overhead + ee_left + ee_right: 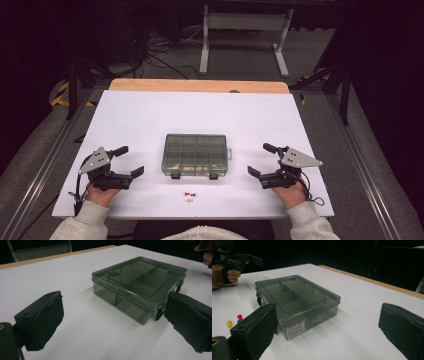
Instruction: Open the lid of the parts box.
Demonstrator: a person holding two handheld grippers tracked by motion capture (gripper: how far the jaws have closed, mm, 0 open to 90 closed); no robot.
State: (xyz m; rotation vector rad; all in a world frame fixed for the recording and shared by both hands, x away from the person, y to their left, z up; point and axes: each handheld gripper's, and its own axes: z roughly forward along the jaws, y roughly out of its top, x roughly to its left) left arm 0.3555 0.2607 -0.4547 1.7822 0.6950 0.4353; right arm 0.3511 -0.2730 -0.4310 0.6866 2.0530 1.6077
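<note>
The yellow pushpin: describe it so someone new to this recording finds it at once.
Start at the white table and find the closed, smoky translucent plastic compartment box at its centre. Just in front of its black latches lie three tiny pushpins; the yellow pushpin sits nearest the person, below the red and blue ones.

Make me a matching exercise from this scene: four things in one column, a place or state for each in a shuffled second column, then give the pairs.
Things
1. compartment box
2. push pins
3. left hand-held gripper
4. right hand-held gripper

Places or states
A. small coloured cluster on the white table, between the box and the person
B. open, held at the table's right side
C. lid shut, mid-table, latches facing the person
D. open, held at the table's left side

Pairs: 1-C, 2-A, 3-D, 4-B
</note>
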